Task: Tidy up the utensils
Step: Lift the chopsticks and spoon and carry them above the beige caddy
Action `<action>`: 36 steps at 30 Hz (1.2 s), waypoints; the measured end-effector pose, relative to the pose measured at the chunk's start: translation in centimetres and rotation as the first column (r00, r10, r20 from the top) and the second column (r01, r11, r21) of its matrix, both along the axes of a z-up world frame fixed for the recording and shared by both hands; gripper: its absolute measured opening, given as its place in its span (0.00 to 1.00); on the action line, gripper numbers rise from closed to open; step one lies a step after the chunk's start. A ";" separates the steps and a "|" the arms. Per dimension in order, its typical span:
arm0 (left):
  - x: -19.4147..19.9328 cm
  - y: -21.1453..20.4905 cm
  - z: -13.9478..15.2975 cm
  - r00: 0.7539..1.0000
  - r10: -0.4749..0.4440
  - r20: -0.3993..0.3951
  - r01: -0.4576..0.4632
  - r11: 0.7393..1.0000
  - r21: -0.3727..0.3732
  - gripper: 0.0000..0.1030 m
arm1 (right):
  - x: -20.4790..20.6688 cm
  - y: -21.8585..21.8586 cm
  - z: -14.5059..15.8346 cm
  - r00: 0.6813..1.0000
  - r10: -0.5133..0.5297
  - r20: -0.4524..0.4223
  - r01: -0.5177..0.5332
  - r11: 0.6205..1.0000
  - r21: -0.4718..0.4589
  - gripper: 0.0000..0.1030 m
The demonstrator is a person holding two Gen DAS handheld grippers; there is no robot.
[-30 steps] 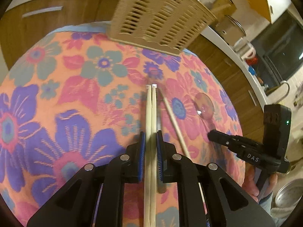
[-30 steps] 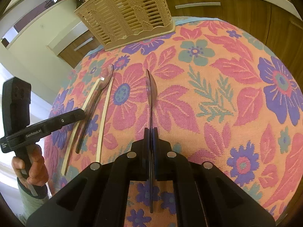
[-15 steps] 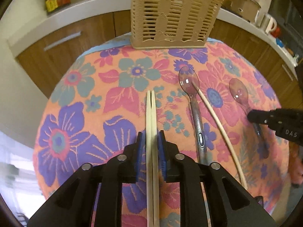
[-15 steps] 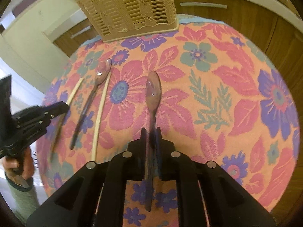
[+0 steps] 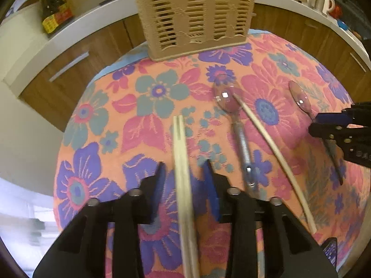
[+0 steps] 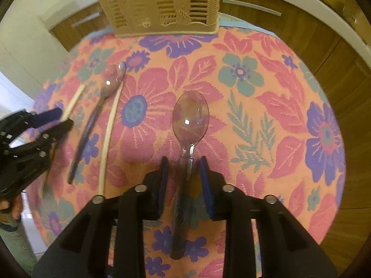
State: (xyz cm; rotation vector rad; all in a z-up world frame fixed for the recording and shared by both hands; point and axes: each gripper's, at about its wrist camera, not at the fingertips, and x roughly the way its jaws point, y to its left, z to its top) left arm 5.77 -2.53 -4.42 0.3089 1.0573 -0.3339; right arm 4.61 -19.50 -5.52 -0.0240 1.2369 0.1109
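Here, both claws hang over a round desk point(image 5: 92, 120) covered in an orange cloth with pink, purple and teal flowers. The left claw point(image 5: 184, 166) is opening: its blue-padded jaws stand apart on either side of a pair of pale chopsticks point(image 5: 182, 162), which lies flat on the cloth between them, with a visible gap at each side, so nothing is pinched. The pair lies side by side, its tips pointing toward the far edge of the desk.

The right claw point(image 6: 183, 162) is opening too. Its jaws are spread around the handle of a clear plastic spoon point(image 6: 190, 118), which rests bowl-up on the cloth; the pads do not press on it.

Between the two claws lie a second clear spoon point(image 5: 226, 97) with a dark handle and, just beside it on its right, a single pale chopstick point(image 5: 271, 143); the chopstick's tip reaches the edge of that spoon's bowl. In the left wrist view the right claw appears at the right edge, over the first spoon's handle.

A beige slatted utensil basket point(image 6: 160, 2) stands upright at the far edge of the desk. Behind it run wooden cabinets point(image 5: 76, 55) under a white counter, with a dark bottle point(image 5: 54, 11) at the left.
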 end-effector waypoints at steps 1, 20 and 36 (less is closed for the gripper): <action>-0.3 -0.4 0.0 1.000 -0.013 0.008 0.013 1.000 0.016 0.14 | 0.1 0.7 0.0 1.000 0.017 0.002 -0.017 0.999 -0.028 0.10; -1.7 1.6 15.7 0.915 0.095 0.391 0.089 0.900 -0.426 0.10 | -0.3 -1.6 13.0 0.954 0.030 0.300 -0.141 0.923 0.357 0.09; 6.6 -0.3 24.9 0.745 0.245 0.621 0.201 0.804 -0.559 0.10 | 8.1 -3.0 24.6 0.678 -0.065 0.732 -0.090 0.981 0.171 0.09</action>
